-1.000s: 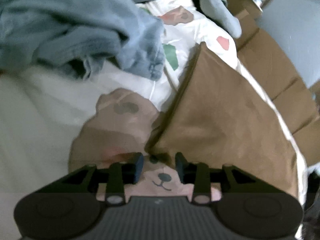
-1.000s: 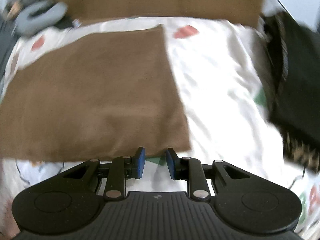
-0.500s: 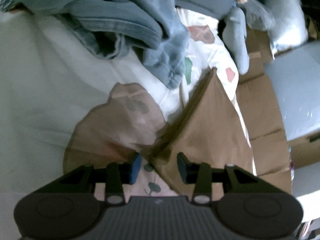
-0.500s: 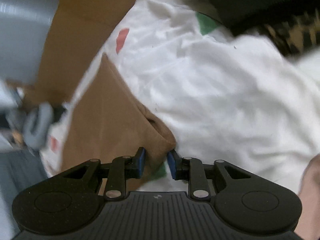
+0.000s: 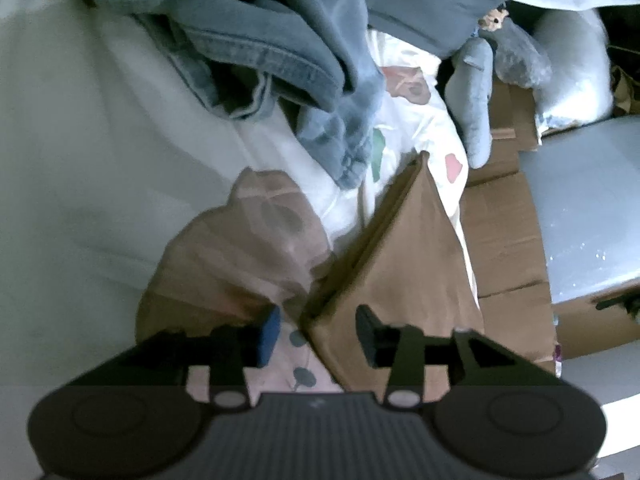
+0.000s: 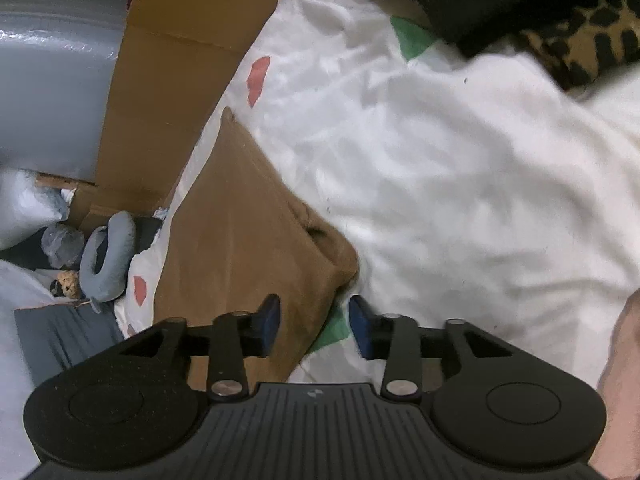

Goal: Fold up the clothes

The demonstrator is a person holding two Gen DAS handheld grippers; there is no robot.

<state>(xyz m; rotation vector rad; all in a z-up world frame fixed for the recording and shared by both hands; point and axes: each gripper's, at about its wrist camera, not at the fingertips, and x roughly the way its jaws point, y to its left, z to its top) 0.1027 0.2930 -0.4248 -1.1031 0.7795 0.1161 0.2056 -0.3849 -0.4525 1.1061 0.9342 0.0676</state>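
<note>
While I look along both grippers, the biggest thing I see is the white bed sheet with red and green printed shapes (image 6: 440, 168), which covers most of the surface under my tools. On it lies the brown folded cloth (image 6: 240, 248), flat, with stacked edges showing on one side in the left wrist view (image 5: 400, 264). Behind the sheet, in the left wrist view, a heap of blue denim clothes (image 5: 280, 40) rests on the white cover, and a pale brown printed patch of fabric (image 5: 240, 248) lies just beside the brown cloth. Flattened brown cardboard (image 6: 160, 80) stands along the edge of the bed, with a grey surface (image 5: 580, 208) next to it. A black garment with a leopard-pattern border (image 6: 560, 20) lies at the far side of the sheet in the right wrist view. A grey U-shaped neck pillow (image 6: 108, 256) lies beside the cardboard.

My left gripper (image 5: 318, 330) has its jaws about half open; they have just been opening. A corner of the brown cloth sits between the fingers, but the pads do not press it.

My right gripper (image 6: 314, 326) also stands about half open, and its jaws have just been opening. The near corner of the brown cloth lies between them, loose, with a gap on both sides.
</note>
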